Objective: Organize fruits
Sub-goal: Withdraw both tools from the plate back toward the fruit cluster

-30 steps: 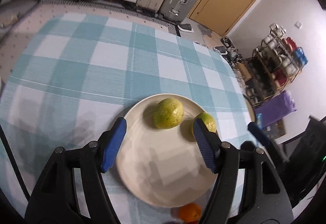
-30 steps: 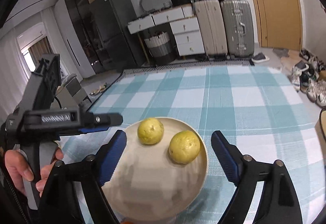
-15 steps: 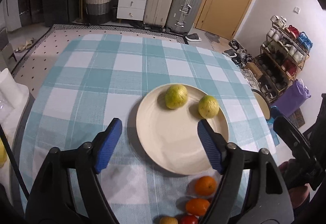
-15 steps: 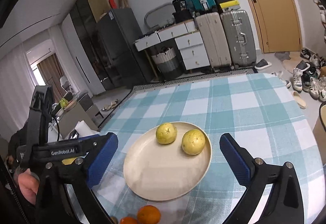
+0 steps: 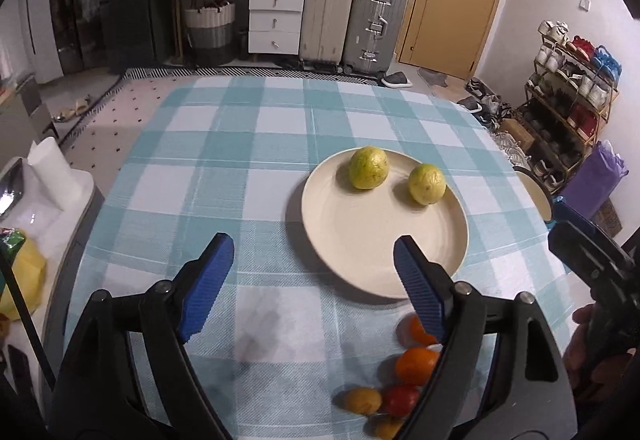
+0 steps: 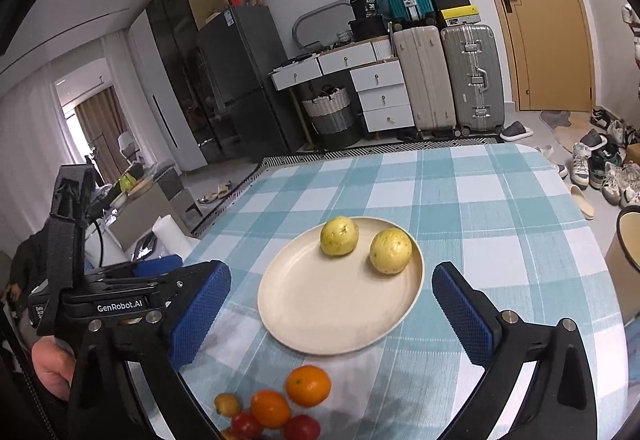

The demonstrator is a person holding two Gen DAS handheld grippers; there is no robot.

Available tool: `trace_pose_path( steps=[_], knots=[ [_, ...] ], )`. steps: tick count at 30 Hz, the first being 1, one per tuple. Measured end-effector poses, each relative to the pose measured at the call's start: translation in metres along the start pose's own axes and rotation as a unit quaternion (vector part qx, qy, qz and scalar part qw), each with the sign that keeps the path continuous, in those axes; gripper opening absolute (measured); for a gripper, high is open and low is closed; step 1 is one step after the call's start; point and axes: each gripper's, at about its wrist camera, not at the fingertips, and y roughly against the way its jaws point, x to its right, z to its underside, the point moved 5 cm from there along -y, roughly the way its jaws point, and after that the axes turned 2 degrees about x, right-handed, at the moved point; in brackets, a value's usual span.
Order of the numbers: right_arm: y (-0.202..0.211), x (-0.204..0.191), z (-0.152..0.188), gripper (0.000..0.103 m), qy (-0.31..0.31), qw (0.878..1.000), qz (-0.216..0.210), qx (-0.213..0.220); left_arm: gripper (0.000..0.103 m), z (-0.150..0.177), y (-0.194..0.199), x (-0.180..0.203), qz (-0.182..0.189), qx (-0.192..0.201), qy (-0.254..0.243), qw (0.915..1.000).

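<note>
The left gripper (image 5: 308, 280) hung above the counter (image 5: 240, 143) with its blue-padded jaws spread wide and nothing between them. Ahead of it and slightly to its right sat a round cream plate (image 5: 360, 244) on the teal-and-white checked cloth, and two yellow-green round fruits (image 5: 368, 167) (image 5: 427, 183) rested side by side, apart from each other, on the far part of that plate. Just below and behind its right finger lay a loose cluster of small fruits: two oranges (image 5: 416, 364), a red tomato-like fruit (image 5: 402, 398) and a small yellow fruit (image 5: 360, 400), all on the cloth near the plate's near rim.

The right gripper (image 6: 332, 304) was likewise wide open and empty, held over the same plate (image 6: 320, 312), whose near half lay between its fingers. The two yellow-green fruits (image 6: 339, 236) (image 6: 391, 252) sat beyond its fingertips. Below it the oranges (image 6: 308, 386) and red fruits (image 6: 302, 428) lay close together on the cloth. The left gripper's black body (image 6: 120, 300) showed to its left, gripped by a hand (image 6: 52, 368).
</note>
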Motion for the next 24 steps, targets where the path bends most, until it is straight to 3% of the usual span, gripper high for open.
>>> trace_pose_path(
  steps=[8,19,24],
  knots=[
    [0.003,-0.012,0.038,0.103,0.01,0.999,0.0,-0.052,0.085,0.033,0.003,-0.01,0.01,-0.016,0.013,0.9997],
    [-0.011,-0.006,0.068,0.103,-0.046,0.994,-0.02,-0.097,0.089,0.072,-0.009,-0.021,0.004,-0.047,0.019,0.9987],
    [-0.022,-0.006,0.077,0.102,-0.057,0.991,-0.025,-0.117,0.098,0.081,-0.015,-0.026,0.003,-0.057,0.021,0.9982]
  ],
)
